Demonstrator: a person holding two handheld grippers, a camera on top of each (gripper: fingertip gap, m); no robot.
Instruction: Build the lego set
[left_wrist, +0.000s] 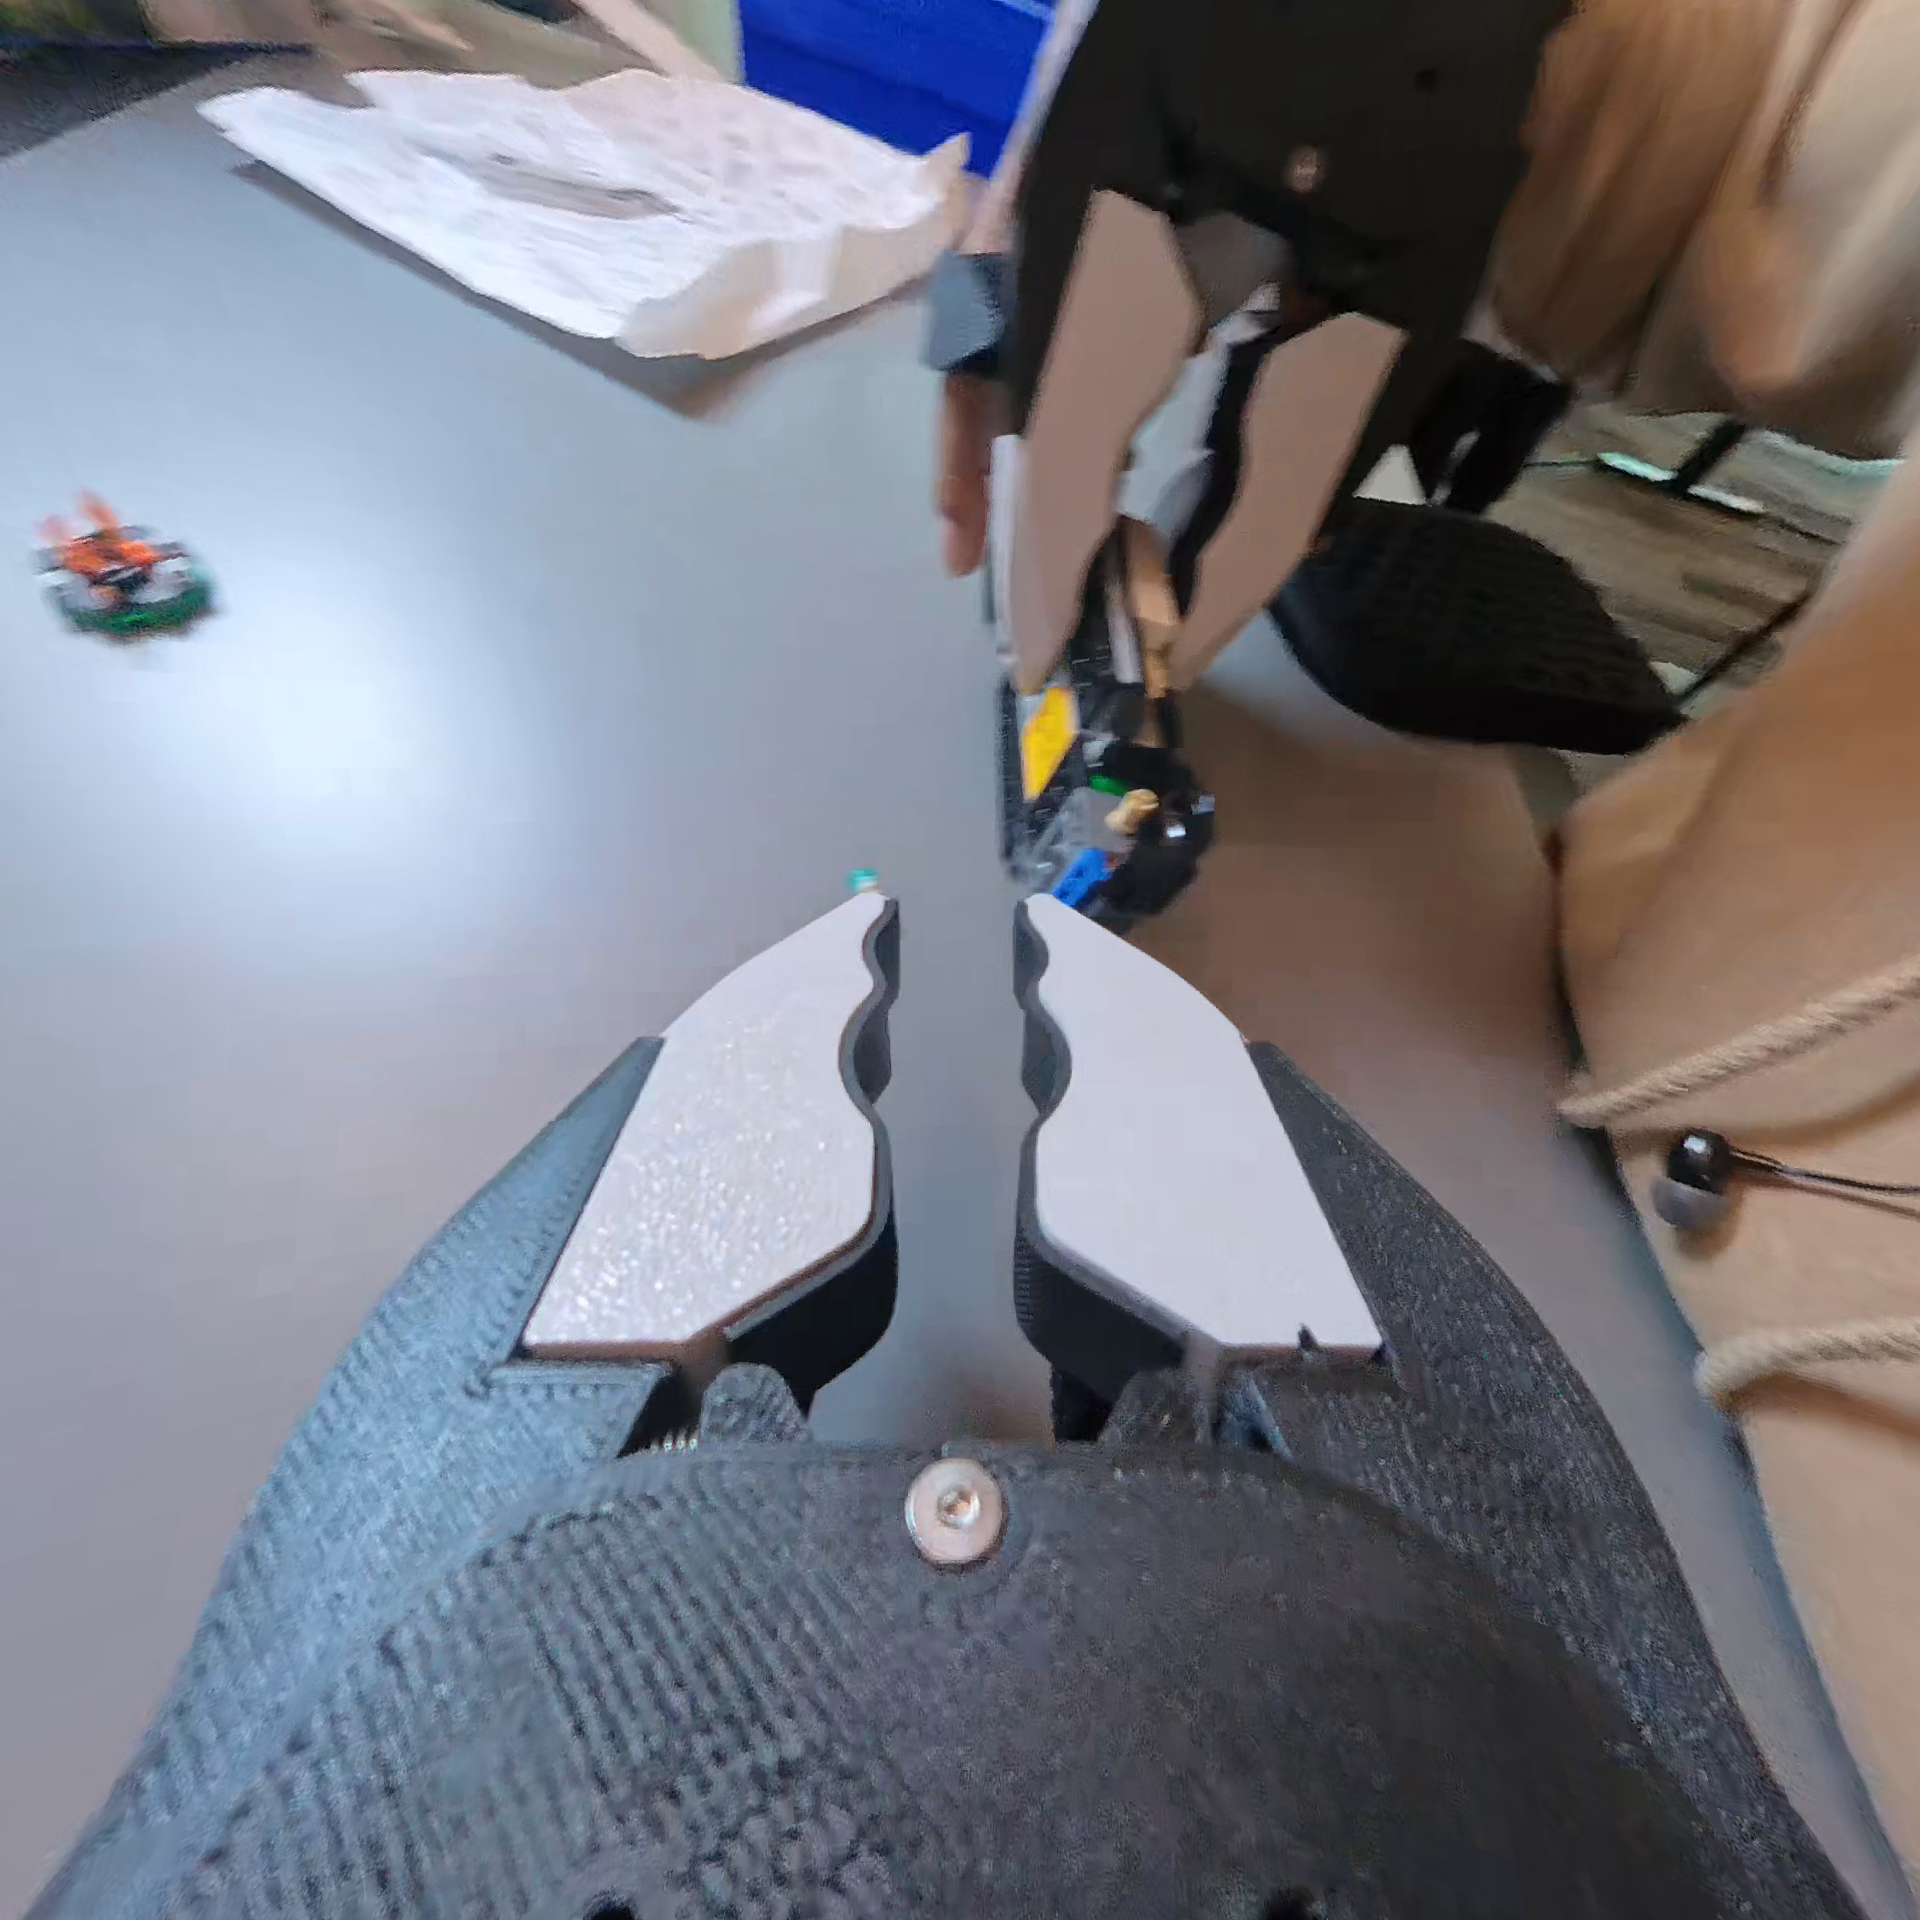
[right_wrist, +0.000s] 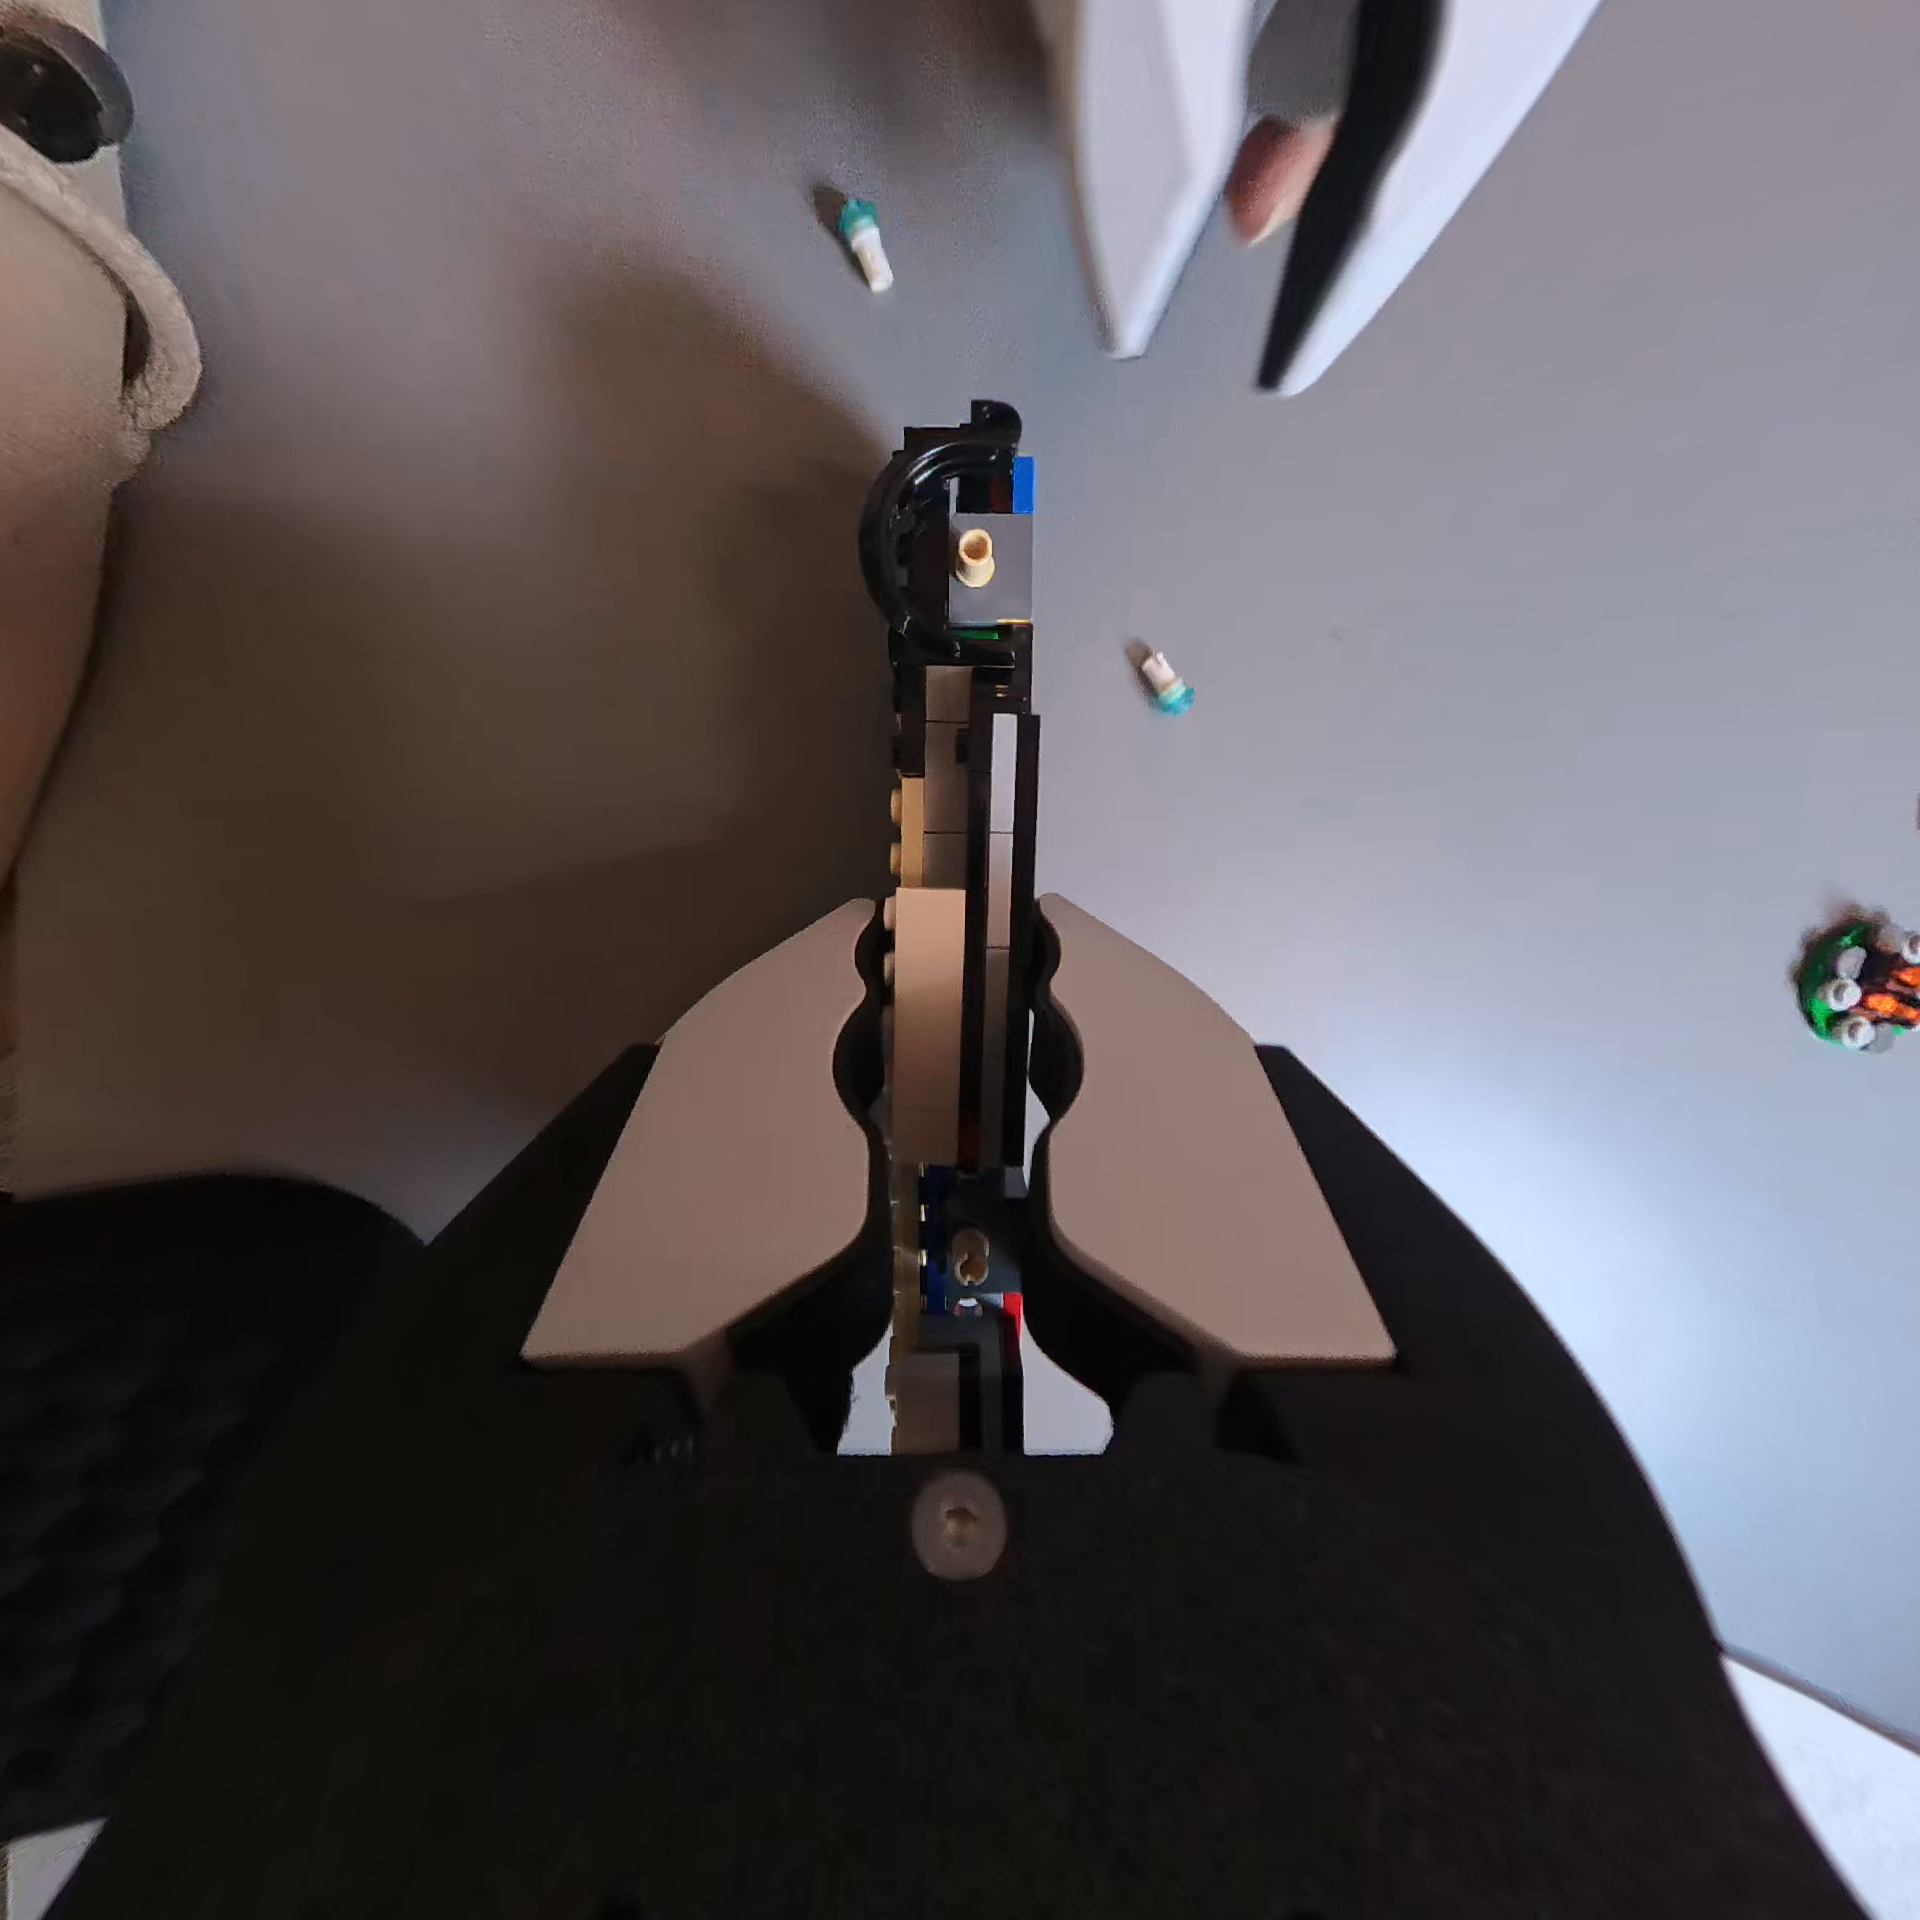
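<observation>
one brick model (right_wrist: 961, 727), black and tan, long and thin, clamped edge-on in the right gripper (right_wrist: 958, 914); both pads press its sides. its far end, with a tan peg, juts past the tips over the grey table (right_wrist: 1455, 831). left gripper (left_wrist: 956, 914) narrowly parted, bare, just beyond the model's far end. two teal-capped pins (right_wrist: 865, 241) (right_wrist: 1164, 677) beside the model. one green-orange round piece (right_wrist: 1860, 987) well right of it, cut off. one white paper (left_wrist: 582, 197), blurred.
</observation>
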